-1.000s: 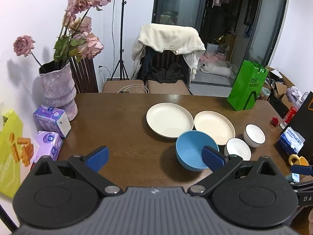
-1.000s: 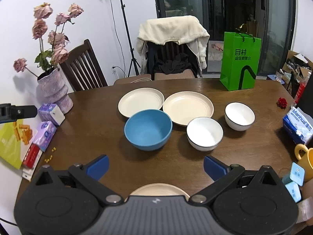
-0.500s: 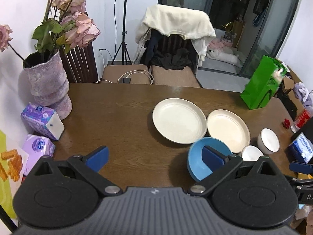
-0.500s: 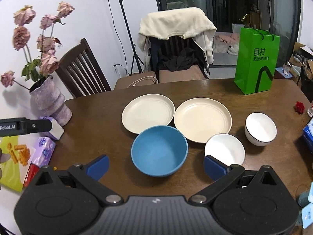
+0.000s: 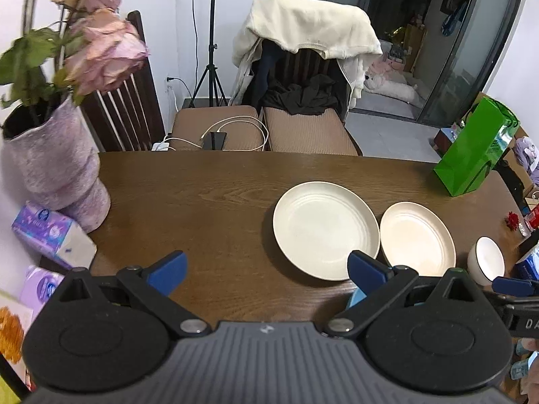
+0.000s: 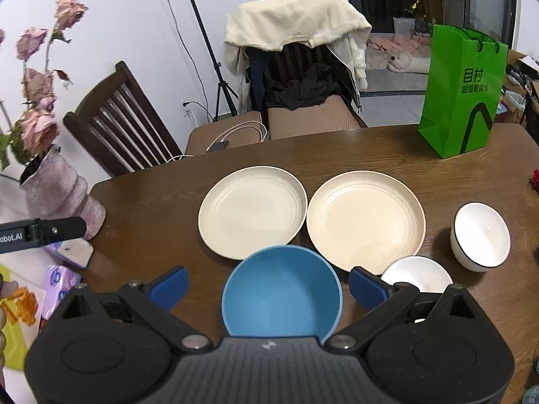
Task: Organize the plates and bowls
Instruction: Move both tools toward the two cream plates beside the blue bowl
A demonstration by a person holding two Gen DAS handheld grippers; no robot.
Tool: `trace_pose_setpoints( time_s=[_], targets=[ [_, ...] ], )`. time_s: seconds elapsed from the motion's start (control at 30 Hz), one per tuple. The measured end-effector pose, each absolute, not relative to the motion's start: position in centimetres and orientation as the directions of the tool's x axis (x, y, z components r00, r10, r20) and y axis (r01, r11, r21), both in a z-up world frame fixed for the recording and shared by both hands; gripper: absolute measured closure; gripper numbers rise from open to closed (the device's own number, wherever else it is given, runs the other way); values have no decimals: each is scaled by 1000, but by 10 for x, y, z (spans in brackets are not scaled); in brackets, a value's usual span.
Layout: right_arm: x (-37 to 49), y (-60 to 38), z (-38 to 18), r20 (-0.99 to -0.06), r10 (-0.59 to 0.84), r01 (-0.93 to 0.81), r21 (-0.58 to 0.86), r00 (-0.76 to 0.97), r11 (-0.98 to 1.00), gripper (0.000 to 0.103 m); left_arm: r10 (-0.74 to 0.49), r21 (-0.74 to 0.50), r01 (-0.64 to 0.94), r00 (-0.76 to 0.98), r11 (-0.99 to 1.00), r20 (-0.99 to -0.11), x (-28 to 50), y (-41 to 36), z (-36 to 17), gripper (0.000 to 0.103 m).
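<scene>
Only my right view shows the blue bowl (image 6: 282,291) whole — centred between the right gripper's (image 6: 266,284) wide-spread fingers; left gripper (image 5: 266,271) likewise wide, over bare desk (image 5: 209,208).

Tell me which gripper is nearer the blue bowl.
Right. The right gripper is open with the blue bowl directly between its fingers. The left gripper is open over bare table, the bowl just under its right finger.
</scene>
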State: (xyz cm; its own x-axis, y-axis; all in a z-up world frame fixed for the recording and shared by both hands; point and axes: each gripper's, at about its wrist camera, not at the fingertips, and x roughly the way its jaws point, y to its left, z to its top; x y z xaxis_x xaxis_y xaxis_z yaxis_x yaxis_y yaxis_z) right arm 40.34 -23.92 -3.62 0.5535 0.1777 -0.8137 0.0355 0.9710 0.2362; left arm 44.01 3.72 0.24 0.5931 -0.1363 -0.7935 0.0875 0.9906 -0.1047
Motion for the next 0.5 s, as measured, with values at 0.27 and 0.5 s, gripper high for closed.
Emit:
trace_pose_setpoints(
  time_s=[0.27,0.5],
  targets=[
    [448,-238,-55,-831,177,91,262,527,961,10,-151,-101,118,573,988,-806,478,34,-20,0],
    [485,-235,-77,-849,177,107,263,498,959,15,-178,-122,138,538,983,-824,513,25,-46,0]
  ],
)
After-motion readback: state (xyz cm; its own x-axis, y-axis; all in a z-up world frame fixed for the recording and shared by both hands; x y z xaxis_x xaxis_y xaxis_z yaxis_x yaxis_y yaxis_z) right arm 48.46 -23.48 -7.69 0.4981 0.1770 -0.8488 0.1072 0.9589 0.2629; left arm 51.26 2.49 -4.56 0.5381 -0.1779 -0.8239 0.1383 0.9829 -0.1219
